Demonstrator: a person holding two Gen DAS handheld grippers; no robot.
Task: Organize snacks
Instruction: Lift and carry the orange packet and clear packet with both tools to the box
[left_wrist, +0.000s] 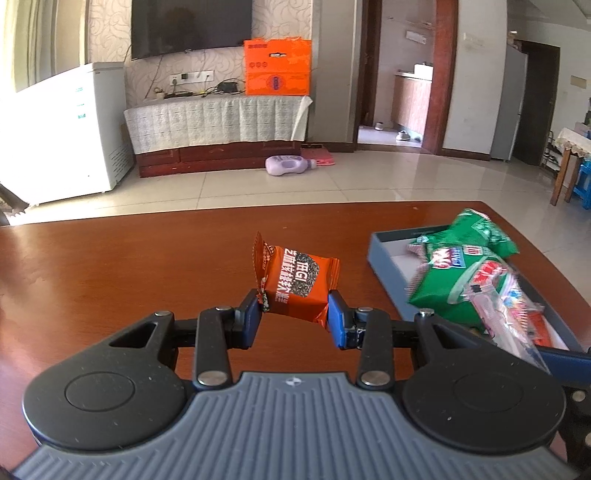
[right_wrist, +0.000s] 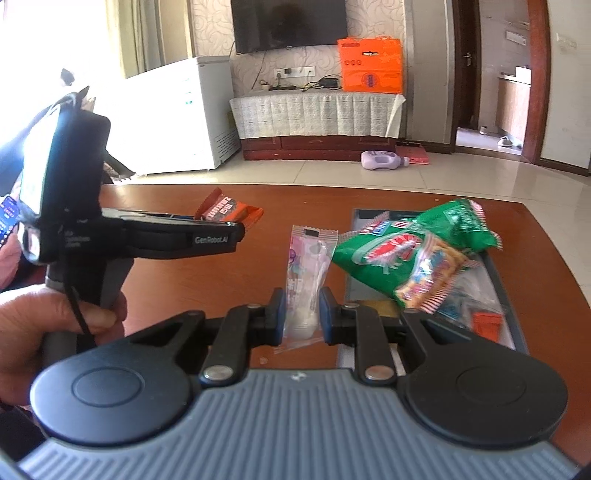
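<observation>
My left hand-held gripper (left_wrist: 295, 317) pinches the orange snack packet (left_wrist: 295, 282); my right hand-held gripper (right_wrist: 302, 314) pinches the clear pink packet (right_wrist: 308, 280) above the table (right_wrist: 166, 288).

The left gripper (left_wrist: 295, 314) is squeezing something between its fingers (left_wrist: 248, 318). The right gripper (right_wrist: 302, 314) is squeezing too.

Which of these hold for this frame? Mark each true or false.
1. The left gripper grips an orange snack packet. True.
2. The right gripper is open and holds nothing. False: it is shut on a clear pink-printed packet.
3. Green snack bags lie in the grey box. True.
4. The grey box sits on the floor. False: it is on the wooden table.
</observation>
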